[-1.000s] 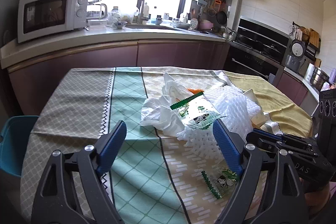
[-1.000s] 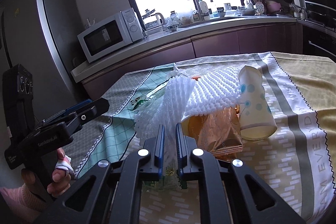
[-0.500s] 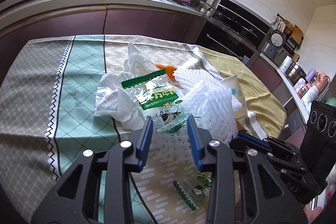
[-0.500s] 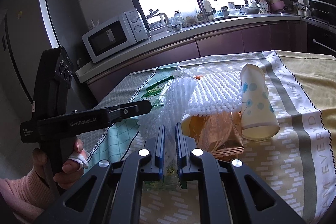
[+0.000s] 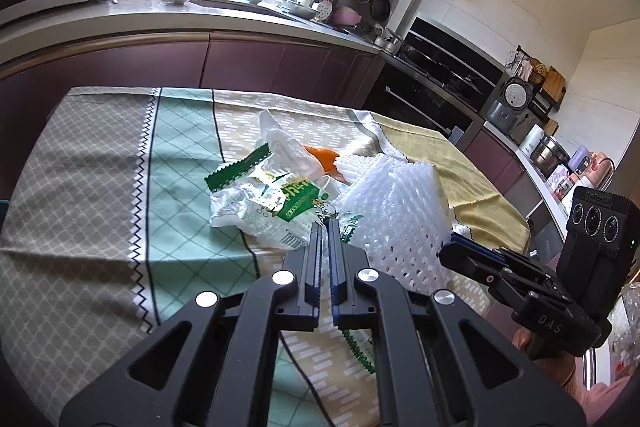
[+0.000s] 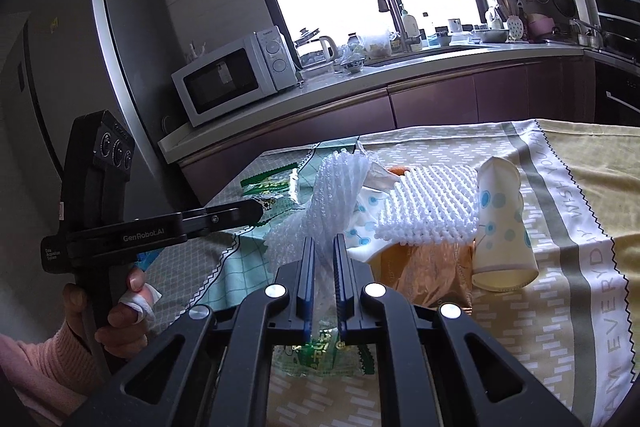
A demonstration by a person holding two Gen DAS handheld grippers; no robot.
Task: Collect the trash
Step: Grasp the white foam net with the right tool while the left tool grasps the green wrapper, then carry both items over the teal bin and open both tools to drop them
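Note:
A pile of trash lies on the patterned tablecloth [image 5: 100,195]. My left gripper [image 5: 324,223] is shut on the edge of a clear green-printed snack wrapper [image 5: 276,203], which is lifted a little. My right gripper [image 6: 323,241] is shut on a white foam fruit net [image 6: 340,183] and holds it upright; the net also shows in the left wrist view [image 5: 396,211]. A second foam net [image 6: 432,203], a dotted paper cup [image 6: 500,227], a brown plastic bag [image 6: 428,267] and another green wrapper [image 6: 324,351] lie below. An orange peel [image 5: 324,157] sits behind.
A kitchen counter [image 5: 160,15] with a microwave [image 6: 232,75] and sink runs behind the table. A fridge [image 6: 80,67] stands at the left. An oven [image 5: 440,75] and rice cooker [image 5: 512,103] are at the right. Crumpled clear plastic [image 5: 280,143] lies in the pile.
My left gripper went from wide open to shut, closing on the snack wrapper and lifting it off the white tissue. My right gripper stayed shut on the foam net, raising it slightly.

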